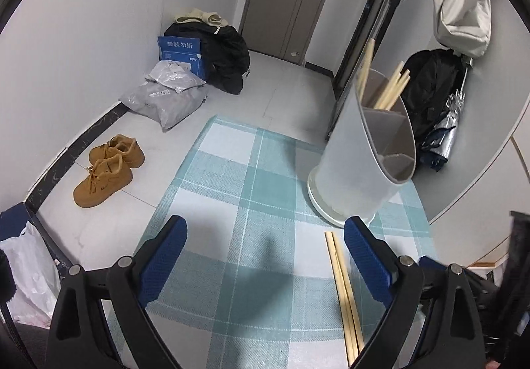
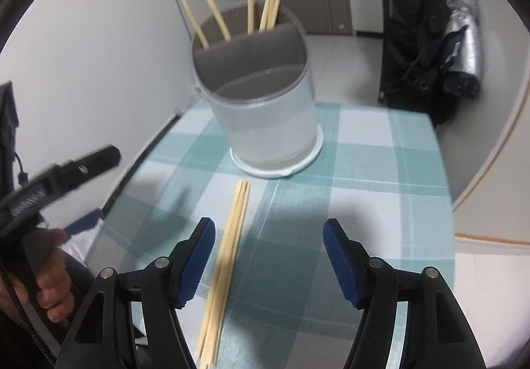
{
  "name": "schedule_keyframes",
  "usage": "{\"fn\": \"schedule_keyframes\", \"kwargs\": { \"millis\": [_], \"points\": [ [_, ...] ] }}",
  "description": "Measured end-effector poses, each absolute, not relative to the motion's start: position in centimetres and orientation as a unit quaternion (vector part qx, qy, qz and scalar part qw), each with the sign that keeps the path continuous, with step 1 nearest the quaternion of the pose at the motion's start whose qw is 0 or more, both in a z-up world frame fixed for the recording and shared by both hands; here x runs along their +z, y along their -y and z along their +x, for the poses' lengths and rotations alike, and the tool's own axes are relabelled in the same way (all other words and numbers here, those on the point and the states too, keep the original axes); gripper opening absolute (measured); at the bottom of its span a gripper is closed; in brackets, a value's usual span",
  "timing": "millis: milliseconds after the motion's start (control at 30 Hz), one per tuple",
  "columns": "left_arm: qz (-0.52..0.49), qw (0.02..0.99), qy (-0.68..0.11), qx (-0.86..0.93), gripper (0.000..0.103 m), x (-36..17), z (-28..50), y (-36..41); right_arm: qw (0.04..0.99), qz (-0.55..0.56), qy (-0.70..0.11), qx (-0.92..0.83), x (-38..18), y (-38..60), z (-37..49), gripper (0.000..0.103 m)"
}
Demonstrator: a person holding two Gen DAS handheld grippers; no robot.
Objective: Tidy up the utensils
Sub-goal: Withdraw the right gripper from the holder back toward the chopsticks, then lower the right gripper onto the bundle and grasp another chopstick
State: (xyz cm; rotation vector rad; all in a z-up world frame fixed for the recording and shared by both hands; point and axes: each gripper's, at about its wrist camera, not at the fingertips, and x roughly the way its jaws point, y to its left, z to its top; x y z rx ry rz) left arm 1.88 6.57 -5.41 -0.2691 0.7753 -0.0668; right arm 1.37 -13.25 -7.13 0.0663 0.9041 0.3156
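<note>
From the left wrist, the left gripper [image 1: 265,246] hangs with jaws wide and empty over the checked cloth [image 1: 232,177]; closing here misses the loose chopsticks [image 1: 344,296] beside its right finger. From the right wrist, the right gripper [image 2: 269,256] is released; the pale sticks lie bundled before the divided holder [image 2: 265,124], easily scattered.

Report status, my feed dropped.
Both claws, left and right, open, empty. Loose chopsticks flat on cloth before holder. Nothing in the way.
</note>
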Motion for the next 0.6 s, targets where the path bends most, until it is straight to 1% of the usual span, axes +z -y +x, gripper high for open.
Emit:
{"fn": "schedule_keyframes", "kwargs": {
  "millis": [167,233,267,333,367,400,533,600],
  "points": [
    [-0.143,0.913,-0.38,-0.026,0.093,-5.5,2.7,-7.8,0.872,0.009,-0.466,0.152,-9.0,11.5,3.7,0.067],
    [-0.154,0.91,-0.383,-0.022,0.093,-5.6,2.9,-8.4,0.867,-0.003,-0.474,0.153,-9.5,10.6,4.4,0.062],
    [-0.16,0.909,-0.384,-0.02,0.093,-5.6,3.0,-8.6,0.866,-0.007,-0.476,0.154,-9.7,10.2,4.7,0.058],
    [-0.17,0.906,-0.387,-0.016,0.093,-5.7,3.2,-9.1,0.861,-0.014,-0.483,0.16,-10.2,9.4,5.2,0.055],
    [-0.178,0.904,-0.389,-0.013,0.093,-5.7,3.3,-9.4,0.858,-0.021,-0.488,0.161,-10.5,9.0,5.4,0.051],
    [-0.184,0.902,-0.39,-0.011,0.093,-5.7,3.3,-9.6,0.856,-0.026,-0.491,0.16,-10.6,8.8,5.5,0.045],
    [-0.191,0.899,-0.393,-0.009,0.093,-5.8,3.5,-9.9,0.849,-0.051,-0.501,0.16,-11.5,7.7,5.7,0.032],
    [-0.191,0.899,-0.393,-0.009,0.093,-5.8,3.6,-10.0,0.847,-0.065,-0.504,0.155,-11.9,7.4,5.6,0.018]
  ]
}}
